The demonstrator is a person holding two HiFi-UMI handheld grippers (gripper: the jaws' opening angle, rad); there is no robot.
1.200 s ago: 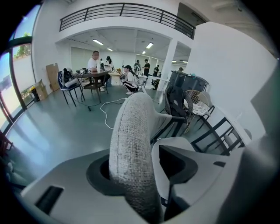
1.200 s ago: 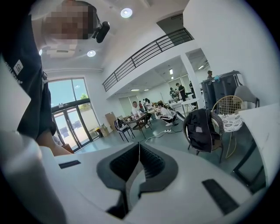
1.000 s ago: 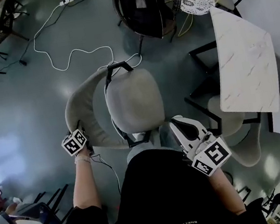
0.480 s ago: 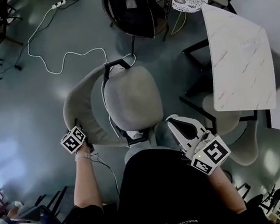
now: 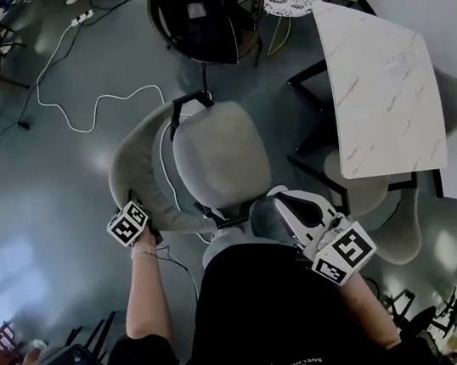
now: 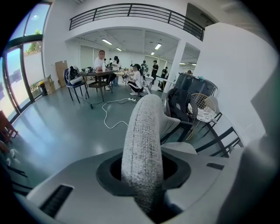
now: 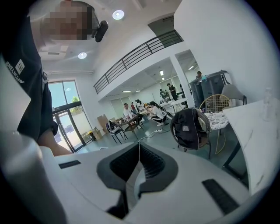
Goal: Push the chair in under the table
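Chair [image 5: 220, 157]: left of table [image 5: 383, 101], apart.
Left gripper [image 6: 142, 175]: jaws clamped on chair back.
Right gripper [image 7: 139, 153]: jaws together, empty, nearer table.

Head view: steeply down over grey chair [image 5: 220, 157] and marble table [image 5: 383, 101]. Left gripper view: tight against the backrest [image 6: 142, 148], facing down the hall [image 6: 57, 122]. Right gripper view: near level; black-draped chair [image 7: 190, 127] in all three.

Around you, a glossy grey floor [image 6: 57, 131] carries a white cable [image 6: 104, 114] left of a black round chair [image 5: 201, 10], with tall windows [image 6: 15, 78] farther left.
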